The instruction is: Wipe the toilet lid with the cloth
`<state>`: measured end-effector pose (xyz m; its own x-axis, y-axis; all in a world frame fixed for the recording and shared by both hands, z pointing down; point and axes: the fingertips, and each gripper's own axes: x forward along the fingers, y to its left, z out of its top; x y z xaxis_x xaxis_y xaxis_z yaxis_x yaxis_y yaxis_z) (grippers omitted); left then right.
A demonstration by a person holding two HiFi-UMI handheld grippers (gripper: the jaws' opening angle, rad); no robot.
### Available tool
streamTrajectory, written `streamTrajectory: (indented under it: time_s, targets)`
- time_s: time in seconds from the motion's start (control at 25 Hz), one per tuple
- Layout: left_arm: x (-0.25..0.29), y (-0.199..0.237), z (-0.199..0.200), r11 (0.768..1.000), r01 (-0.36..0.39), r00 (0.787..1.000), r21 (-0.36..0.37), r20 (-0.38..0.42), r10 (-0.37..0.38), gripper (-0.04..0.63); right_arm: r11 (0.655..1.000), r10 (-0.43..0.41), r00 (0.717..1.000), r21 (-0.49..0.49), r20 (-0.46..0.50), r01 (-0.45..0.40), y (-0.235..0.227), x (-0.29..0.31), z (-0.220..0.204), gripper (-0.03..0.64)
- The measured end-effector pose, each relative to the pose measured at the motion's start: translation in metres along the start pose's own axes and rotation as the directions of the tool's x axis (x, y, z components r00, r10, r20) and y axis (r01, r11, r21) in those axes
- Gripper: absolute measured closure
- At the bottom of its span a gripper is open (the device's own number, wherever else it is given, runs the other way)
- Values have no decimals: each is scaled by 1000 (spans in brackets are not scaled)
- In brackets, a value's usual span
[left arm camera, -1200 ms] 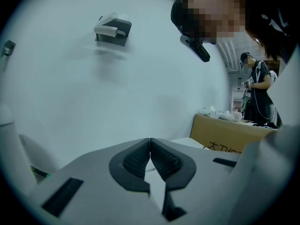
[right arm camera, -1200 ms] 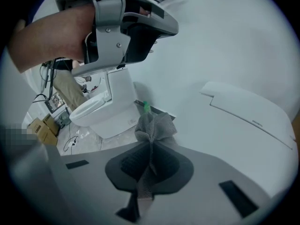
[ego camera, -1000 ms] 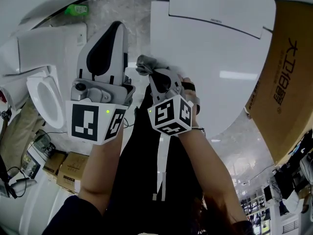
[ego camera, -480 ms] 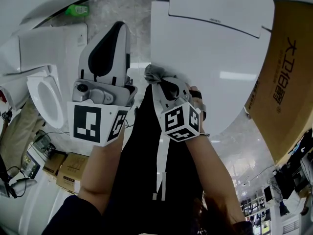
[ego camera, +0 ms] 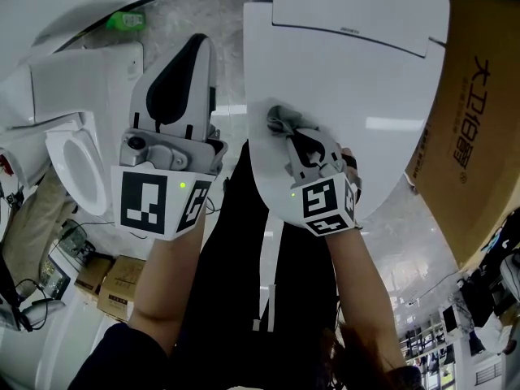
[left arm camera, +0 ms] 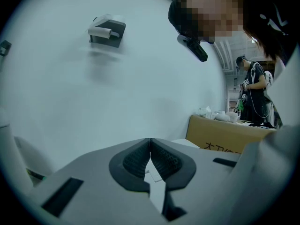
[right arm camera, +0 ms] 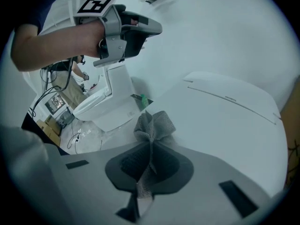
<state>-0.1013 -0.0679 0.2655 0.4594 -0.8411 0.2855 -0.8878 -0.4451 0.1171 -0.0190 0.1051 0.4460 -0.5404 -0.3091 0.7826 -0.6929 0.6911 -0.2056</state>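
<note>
Pinching a crumpled grey woven cloth [right arm camera: 153, 124] between jaws closed tight on its folds, the right gripper [right arm camera: 150, 162] holds the loose bunch out ahead of its tips, so that fabric and not hard plastic meets the smooth white closed toilet lid [right arm camera: 225, 121]. In the head view the cloth [ego camera: 280, 119] sits over the lid's [ego camera: 366, 88] near left part, just inside the edge, and appears to touch the surface, though contact cannot be confirmed. That low, forward-leaning hold of the right gripper [ego camera: 292, 134] suits a wiping stroke, and most of the broad lid beyond the cloth looks uncovered by it, so the wipe seems to be at an early stretch. The left gripper [left arm camera: 150, 146] has its jaws fully together with nothing between them; it is raised to the left of the lid [ego camera: 195, 47], aimed at the plain white wall, probably parked there to leave the right arm room to sweep. A second white toilet [ego camera: 69, 157] stands further left, and a brown cardboard box [ego camera: 475, 120] flanks the lid on the right, which limits how far a stroke can run that way.
</note>
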Motion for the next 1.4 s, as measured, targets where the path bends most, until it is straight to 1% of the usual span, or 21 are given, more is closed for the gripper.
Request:
streamTrajectory:
  time_s: [0.28, 0.52, 0.8, 0.92, 1.16, 1.4]
  targets:
    - [7, -6, 0, 1000, 13, 1000, 6, -6, -13, 575, 994, -90, 996, 58, -1, 89, -39, -26, -19, 583]
    - [12, -13, 0, 1000, 22, 1000, 11, -11, -22, 575, 984, -148, 989, 102, -10, 148, -66, -44, -36, 583]
    - [14, -18, -2, 999, 29, 999, 14, -16, -28, 575, 960, -225, 974, 166, -13, 224, -96, -66, -55, 583]
    - [16, -22, -3, 999, 33, 999, 15, -17, -32, 575, 940, -276, 961, 205, -19, 274, -116, -80, -67, 583]
    - [18, -28, -6, 999, 38, 999, 15, -20, -38, 575, 871, -400, 916, 293, -42, 394, -164, -114, -107, 583]
    - [19, -30, -5, 999, 43, 999, 16, -20, -43, 575, 814, -470, 879, 348, -75, 465, -192, -141, -135, 583]
